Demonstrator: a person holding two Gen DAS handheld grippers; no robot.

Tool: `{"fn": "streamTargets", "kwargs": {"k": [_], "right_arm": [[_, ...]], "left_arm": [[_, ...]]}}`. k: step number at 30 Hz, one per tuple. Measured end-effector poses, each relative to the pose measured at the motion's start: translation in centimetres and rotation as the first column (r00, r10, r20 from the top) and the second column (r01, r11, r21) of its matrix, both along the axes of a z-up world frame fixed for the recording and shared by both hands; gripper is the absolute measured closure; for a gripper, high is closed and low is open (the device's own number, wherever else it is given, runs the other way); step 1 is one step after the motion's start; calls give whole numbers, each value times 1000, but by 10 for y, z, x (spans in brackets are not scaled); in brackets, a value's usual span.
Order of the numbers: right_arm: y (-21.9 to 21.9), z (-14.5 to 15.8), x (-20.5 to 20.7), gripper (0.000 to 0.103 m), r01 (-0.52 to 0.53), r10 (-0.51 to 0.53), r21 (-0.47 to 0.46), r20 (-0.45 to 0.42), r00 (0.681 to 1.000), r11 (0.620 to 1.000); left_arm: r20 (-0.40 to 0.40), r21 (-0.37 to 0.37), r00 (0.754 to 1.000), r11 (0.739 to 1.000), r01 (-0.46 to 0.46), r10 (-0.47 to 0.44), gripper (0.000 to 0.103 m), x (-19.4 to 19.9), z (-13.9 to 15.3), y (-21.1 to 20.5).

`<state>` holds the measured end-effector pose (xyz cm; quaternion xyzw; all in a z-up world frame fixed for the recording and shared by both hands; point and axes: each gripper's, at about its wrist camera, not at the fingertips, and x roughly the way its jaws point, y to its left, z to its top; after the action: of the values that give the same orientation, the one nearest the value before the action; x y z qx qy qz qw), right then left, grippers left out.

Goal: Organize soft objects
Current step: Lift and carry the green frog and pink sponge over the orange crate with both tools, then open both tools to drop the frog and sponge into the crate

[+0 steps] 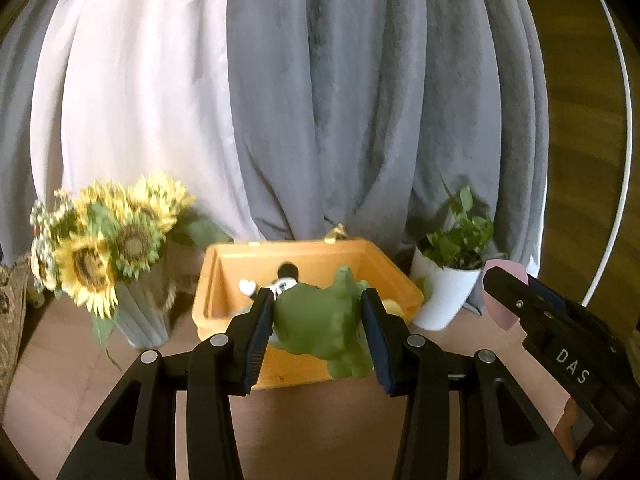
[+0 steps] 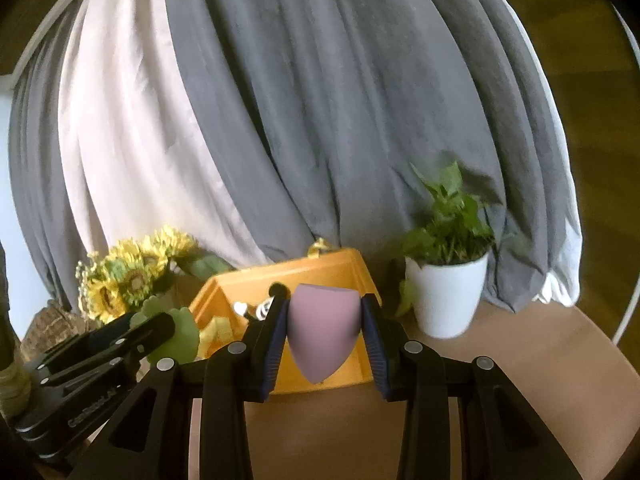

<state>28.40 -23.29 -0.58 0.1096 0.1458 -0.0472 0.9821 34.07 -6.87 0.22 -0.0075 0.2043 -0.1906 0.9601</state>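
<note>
My left gripper (image 1: 318, 330) is shut on a green plush dinosaur (image 1: 320, 320) and holds it over the near edge of an orange box (image 1: 224, 272). A black-and-white plush (image 1: 280, 280) and something yellow (image 1: 394, 306) lie inside the box. My right gripper (image 2: 325, 332) is shut on a pink egg-shaped sponge (image 2: 322, 328) and holds it above the box's (image 2: 332, 270) near right side. The right gripper also shows in the left wrist view (image 1: 516, 300), with the sponge (image 1: 506, 280) behind its fingers. The left gripper (image 2: 152, 332) and dinosaur (image 2: 182, 336) show at left in the right wrist view.
A vase of sunflowers (image 1: 108, 252) stands left of the box and a white pot with a green plant (image 1: 448, 288) stands right of it, on a brown table (image 1: 120, 360). Grey and white curtains (image 1: 320, 100) hang behind. A woven item (image 2: 48, 328) sits at far left.
</note>
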Motion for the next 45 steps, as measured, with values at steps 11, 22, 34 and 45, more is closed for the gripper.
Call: {"fn": "streamTargets", "kwargs": {"k": [11,22,34,45], "right_arm": [[-4,16,47,65,-15,16,-11,41,999,1000],[-9,11,103,65,-38,38,-25,16,999,999],[-12,-11,154,65,-50,47,-46,-54,997,998],[-16,-42,187,65,-62,56,-29,-165,985,998]], "left_arm": [[50,4,999,1000,-20,20,59,42,17,-6],[30,11,999,999,-36,36,59,91,9,-16],[-35,26,999,999,-30,31,59,139,-15,-27],[-136,66,991,998,2,7,58,172,-50,-40]]}}
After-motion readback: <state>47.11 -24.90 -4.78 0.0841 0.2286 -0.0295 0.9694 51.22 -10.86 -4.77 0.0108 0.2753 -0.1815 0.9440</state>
